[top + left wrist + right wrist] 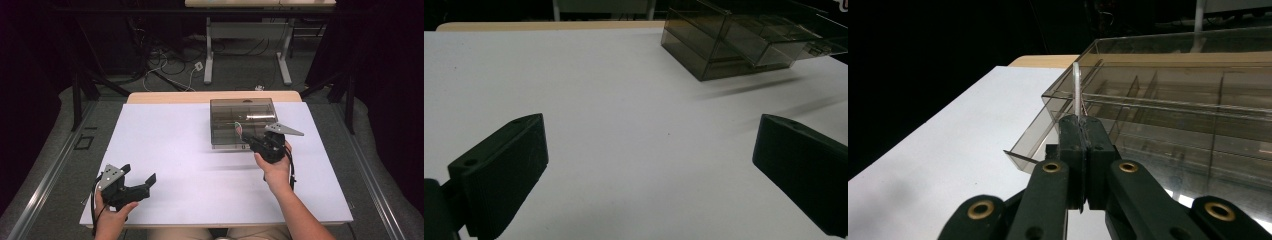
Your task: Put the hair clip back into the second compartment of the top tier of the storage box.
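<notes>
Right gripper view is showing the right gripper (pixel 1082 131) clenching its jaws on a thin clear strip (pixel 1077 90), which is standing upright from the pads just in front of the smoky transparent organizer box (pixel 1168 120). A drawer (pixel 1035 140) is sticking out of the box's near left corner. High view is showing the left gripper (pixel 142 182) resting at the near left of the white table (pixel 175 150), its jaws standing released with nothing between them, well apart from the box (pixel 243 122), which is sitting at the far right of the table, with the right gripper (pixel 256 141) at its near edge.
</notes>
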Demonstrator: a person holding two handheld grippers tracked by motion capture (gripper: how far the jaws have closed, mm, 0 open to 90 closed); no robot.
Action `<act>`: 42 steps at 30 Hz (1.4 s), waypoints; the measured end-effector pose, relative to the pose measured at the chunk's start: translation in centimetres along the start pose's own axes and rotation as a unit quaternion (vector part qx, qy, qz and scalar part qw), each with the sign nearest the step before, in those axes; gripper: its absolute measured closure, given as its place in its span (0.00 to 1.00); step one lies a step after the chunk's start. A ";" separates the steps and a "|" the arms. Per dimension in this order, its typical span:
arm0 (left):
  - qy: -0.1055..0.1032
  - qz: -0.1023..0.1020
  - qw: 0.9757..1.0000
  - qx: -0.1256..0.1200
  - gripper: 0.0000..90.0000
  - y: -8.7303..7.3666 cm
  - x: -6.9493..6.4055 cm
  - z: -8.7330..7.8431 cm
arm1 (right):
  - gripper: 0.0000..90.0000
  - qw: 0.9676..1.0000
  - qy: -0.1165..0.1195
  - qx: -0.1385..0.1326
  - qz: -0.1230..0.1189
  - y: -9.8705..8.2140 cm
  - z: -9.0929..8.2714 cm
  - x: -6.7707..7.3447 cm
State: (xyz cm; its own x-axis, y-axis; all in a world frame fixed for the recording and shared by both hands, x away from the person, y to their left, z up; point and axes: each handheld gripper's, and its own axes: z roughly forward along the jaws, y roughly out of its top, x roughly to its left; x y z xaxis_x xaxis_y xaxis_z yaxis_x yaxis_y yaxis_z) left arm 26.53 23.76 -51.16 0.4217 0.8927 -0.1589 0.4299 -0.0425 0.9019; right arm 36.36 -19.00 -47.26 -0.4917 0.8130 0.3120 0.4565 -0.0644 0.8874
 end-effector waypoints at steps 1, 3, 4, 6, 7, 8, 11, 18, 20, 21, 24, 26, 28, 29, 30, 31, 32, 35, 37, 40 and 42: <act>0.000 0.000 1.000 0.001 0.02 0.0 0.0 0.0 | 0.99 1.000 -0.003 -0.001 0.003 0.0 0.0 -0.1; -0.001 0.000 1.000 0.001 0.02 0.0 0.0 0.1 | 0.99 1.000 -0.006 0.000 0.003 0.0 -0.1 -0.4; 0.000 0.003 1.000 0.002 0.02 0.0 0.1 0.1 | 0.99 1.000 -0.009 -0.002 0.003 0.0 0.0 -0.5; 0.000 0.003 1.000 0.002 0.02 0.0 0.1 0.1 | 0.99 1.000 -0.013 0.000 0.007 -0.1 0.0 -0.7; 0.000 0.002 1.000 0.003 0.02 0.0 0.1 0.1 | 0.99 1.000 -0.015 0.000 0.008 -0.1 0.0 -0.8; 0.000 0.003 1.000 0.003 0.02 0.0 0.1 0.1 | 0.99 1.000 -0.018 0.000 0.006 -0.1 0.0 -0.8; -0.001 0.003 1.000 0.002 0.02 0.0 0.1 0.1 | 0.99 1.000 -0.026 0.000 -0.001 -0.2 0.1 -1.0; -0.001 -0.002 1.000 0.001 0.02 0.0 0.1 0.2 | 0.99 0.999 -0.038 -0.001 0.003 -0.3 0.1 -1.6; 0.000 -0.002 1.000 0.001 0.02 0.0 0.1 0.1 | 0.99 0.999 -0.041 0.001 0.001 -0.3 0.1 -1.8; 0.000 0.000 1.000 0.001 0.02 0.0 0.1 0.1 | 0.99 0.999 -0.043 -0.004 0.002 -0.4 0.2 -1.9; 0.001 -0.001 1.000 0.001 0.02 0.0 0.1 0.1 | 0.99 0.999 -0.046 0.004 0.004 -0.4 0.1 -2.1; 0.001 -0.002 1.000 0.001 0.02 0.0 0.1 0.1 | 0.99 0.999 -0.049 0.002 0.007 -0.5 0.3 -2.2; 0.001 0.001 1.000 0.002 0.02 0.0 0.1 0.1 | 0.99 0.999 -0.051 0.006 0.007 -0.6 0.3 -2.3; 0.001 0.001 1.000 0.002 0.02 0.0 0.1 0.1 | 0.99 0.999 -0.051 0.007 0.008 -0.6 0.3 -2.4; 0.001 0.001 1.000 0.002 0.02 0.0 0.1 0.1 | 0.99 0.999 -0.053 0.010 0.005 -0.7 0.3 -2.5; 0.001 0.001 1.000 0.002 0.02 0.0 0.1 0.1 | 0.99 0.998 -0.054 0.008 0.006 -0.7 0.4 -2.6; 0.001 0.002 1.000 0.002 0.02 0.0 0.1 0.1 | 0.99 0.998 -0.054 0.010 0.008 -0.7 0.4 -2.6; 0.001 0.001 1.000 0.002 0.02 0.0 0.1 0.1 | 0.99 0.998 -0.057 0.007 0.010 -0.8 0.5 -2.7; 0.000 0.000 1.000 0.004 0.02 0.0 0.0 0.1 | 0.99 0.998 -0.057 0.014 0.008 -0.8 0.5 -2.8; -0.001 0.002 1.000 0.004 0.02 0.0 0.0 0.1 | 0.99 0.998 -0.059 0.016 0.008 -0.9 0.6 -2.9; -0.002 -0.002 1.000 0.002 0.02 -0.1 0.0 0.0 | 0.99 0.998 -0.060 0.015 0.008 -1.0 0.7 -2.9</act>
State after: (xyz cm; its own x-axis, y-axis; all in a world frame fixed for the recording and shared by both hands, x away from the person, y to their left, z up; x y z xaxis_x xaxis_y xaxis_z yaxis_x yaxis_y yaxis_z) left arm 26.48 23.73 -51.22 0.4220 0.8916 -0.1644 0.4357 -0.0404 0.8992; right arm 37.84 -20.88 -49.26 -0.3927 0.8754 0.2818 0.4860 -0.0626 0.8717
